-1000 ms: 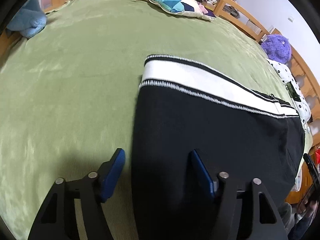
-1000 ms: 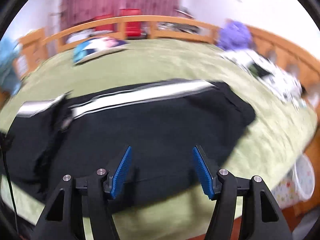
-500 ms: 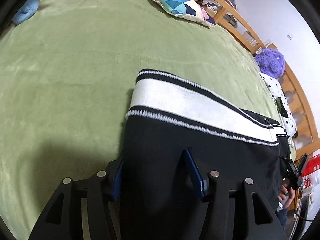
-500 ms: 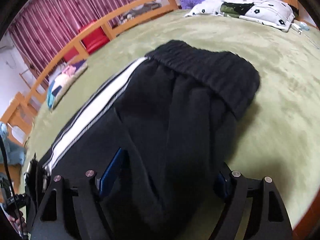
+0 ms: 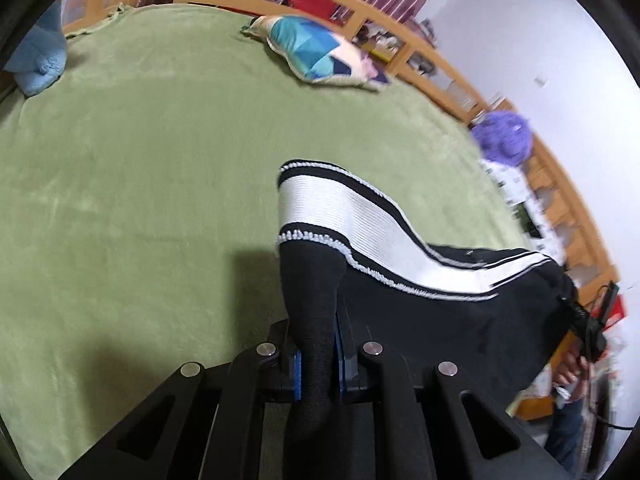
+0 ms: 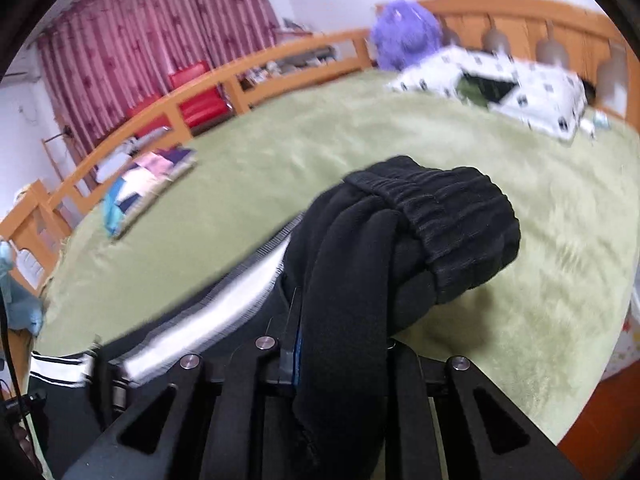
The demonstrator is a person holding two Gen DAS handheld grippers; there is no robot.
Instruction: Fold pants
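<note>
1. left gripper (image 5: 316, 364) is clamped tight on the hem end of the black pants (image 5: 440, 320); half a second ago its jaws were wide with the cloth just lying between them; now the leg end with the white stripe (image 5: 340, 216) peels up off the green blanket (image 5: 140, 200)
2. right gripper (image 6: 340, 360) is closing, with a thick bunch of the pants at the ribbed waistband (image 6: 452, 220) between its pads; earlier that waistband lay flat, now it's humped up
3. pants sit near the blanket's near edge; patchwork pillow (image 5: 320, 56) and purple plush toy (image 5: 504, 136) are well apart, by the far rail
</note>
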